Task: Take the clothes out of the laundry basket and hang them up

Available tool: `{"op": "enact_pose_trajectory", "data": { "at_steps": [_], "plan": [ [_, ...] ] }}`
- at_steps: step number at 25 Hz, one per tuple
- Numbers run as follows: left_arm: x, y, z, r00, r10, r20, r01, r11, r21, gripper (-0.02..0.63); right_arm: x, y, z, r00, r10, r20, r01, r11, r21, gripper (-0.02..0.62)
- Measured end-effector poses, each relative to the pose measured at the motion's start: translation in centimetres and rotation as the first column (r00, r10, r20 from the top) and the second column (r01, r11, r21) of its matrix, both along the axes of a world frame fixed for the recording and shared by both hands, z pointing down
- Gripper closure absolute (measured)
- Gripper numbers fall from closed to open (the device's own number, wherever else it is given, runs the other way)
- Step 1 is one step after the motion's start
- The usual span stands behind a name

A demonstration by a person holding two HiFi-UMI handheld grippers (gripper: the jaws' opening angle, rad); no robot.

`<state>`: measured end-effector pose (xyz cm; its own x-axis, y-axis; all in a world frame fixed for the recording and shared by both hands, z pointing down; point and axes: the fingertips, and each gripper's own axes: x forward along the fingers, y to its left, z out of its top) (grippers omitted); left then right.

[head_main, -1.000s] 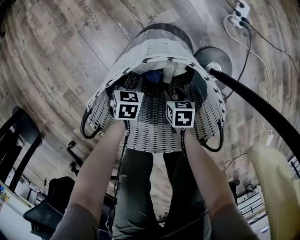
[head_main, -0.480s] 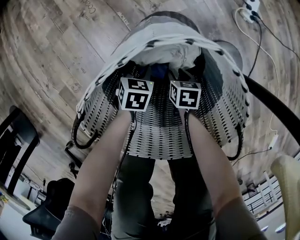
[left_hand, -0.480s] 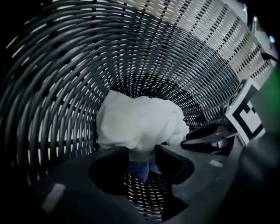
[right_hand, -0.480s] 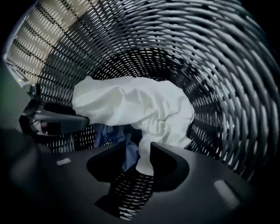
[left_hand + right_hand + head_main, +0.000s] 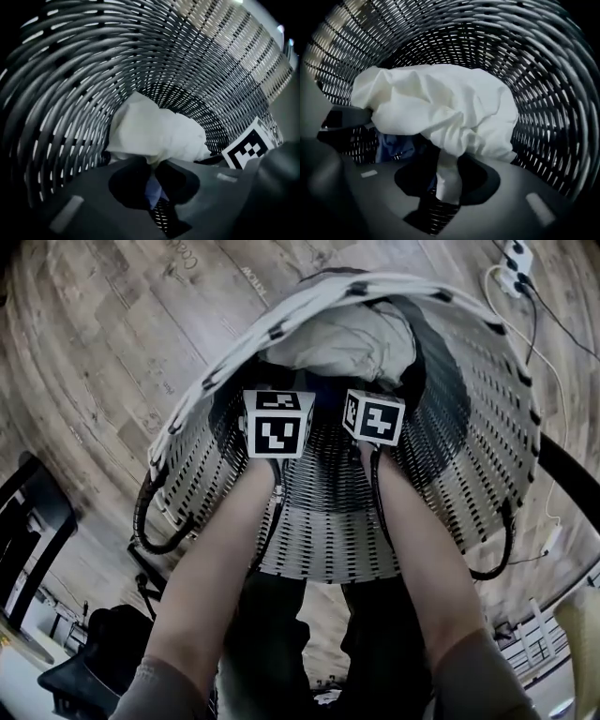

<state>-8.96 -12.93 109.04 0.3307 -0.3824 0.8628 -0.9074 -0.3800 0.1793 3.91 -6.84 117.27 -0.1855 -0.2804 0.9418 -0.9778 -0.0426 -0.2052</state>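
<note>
Down inside the laundry basket [image 5: 217,379], the right gripper [image 5: 447,180] has its jaws well apart, and a hanging fold of the white garment [image 5: 440,108] drops straight into the gap between them; the pads do not look pressed on it, so I judge it not yet gripped. The left gripper [image 5: 153,180] is also parted and has hold of nothing: its gap frames a strip of the blue garment [image 5: 152,190] and the basket's weave beyond. Both tools point steeply toward the basket's bottom, their marker cubes [image 5: 278,423] side by side below the basket's rim. The white garment is heaped low in the basket against its far wall, its long axis running crosswise from one gripper to the other, with the blue garment tucked beneath its near edge. The right gripper is the nearer to it, already straddling that fold, so closing there looks like the natural next move, while the left would need to reach a little further toward the heap. No brand or label is legible; the cubes carry only black-and-white square patterns, and the lettering on the wooden floor [image 5: 112,352] outside the basket is too small to read.
</note>
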Motion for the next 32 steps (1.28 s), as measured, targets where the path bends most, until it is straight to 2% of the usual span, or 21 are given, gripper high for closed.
{"op": "enact_pose_trajectory", "data": {
  "at_steps": [2, 3, 6, 8, 10, 12, 17, 20, 28, 32],
  "plan": [
    [0.2, 0.1, 0.3, 1.0, -0.002, -0.006, 0.002, 1.0, -0.012, 0.571, 0.5, -0.2, 0.3, 1.0, 0.015, 0.0, -0.015, 1.0, -0.009, 0.533],
    [0.3, 0.2, 0.4, 1.0, 0.001, -0.005, -0.001, 1.0, -0.021, 0.572, 0.6, -0.2, 0.3, 1.0, 0.029, 0.013, -0.029, 0.999, -0.014, 0.557],
    [0.5, 0.9, 0.3, 0.999, -0.025, -0.024, 0.024, 0.998, -0.063, 0.578, 0.4, 0.3, -0.7, 0.997, 0.049, 0.062, -0.047, 0.998, -0.028, 0.558],
    [0.3, 1.6, -0.1, 0.993, -0.101, -0.058, 0.094, 0.988, -0.12, 0.58, 0.3, 0.8, -1.9, 0.993, 0.07, 0.096, -0.068, 0.997, -0.026, 0.558],
    [0.2, 1.9, -0.9, 0.976, -0.194, -0.096, 0.176, 0.969, -0.173, 0.581, 0.4, 0.9, -3.4, 0.988, 0.097, 0.122, -0.097, 0.995, -0.01, 0.558],
    [0.2, 1.8, -2.0, 0.963, -0.245, -0.11, 0.221, 0.955, -0.196, 0.581, 0.5, 0.8, -5.0, 0.984, 0.113, 0.138, -0.115, 0.993, 0.004, 0.56],
    [1.1, 1.6, -5.6, 0.964, -0.239, -0.119, 0.215, 0.959, -0.186, 0.583, 0.9, 0.3, -9.7, 0.967, 0.179, 0.181, -0.185, 0.983, 0.016, 0.56],
    [1.8, 1.5, -8.2, 0.954, -0.259, -0.15, 0.229, 0.954, -0.192, 0.583, 0.9, -0.7, -13.6, 0.956, 0.207, 0.206, -0.218, 0.975, 0.036, 0.56],
    [1.3, 0.9, -16.6, 0.939, -0.298, -0.174, 0.267, 0.947, -0.178, 0.583, 1.2, -3.1, -24.9, 0.977, 0.115, 0.177, -0.146, 0.973, 0.176, 0.56],
    [0.7, 1.5, -21.4, 0.946, -0.27, -0.18, 0.243, 0.956, -0.163, 0.584, 0.9, -2.3, -30.9, 0.972, 0.111, 0.207, -0.153, 0.969, 0.197, 0.56]
  ]
}}
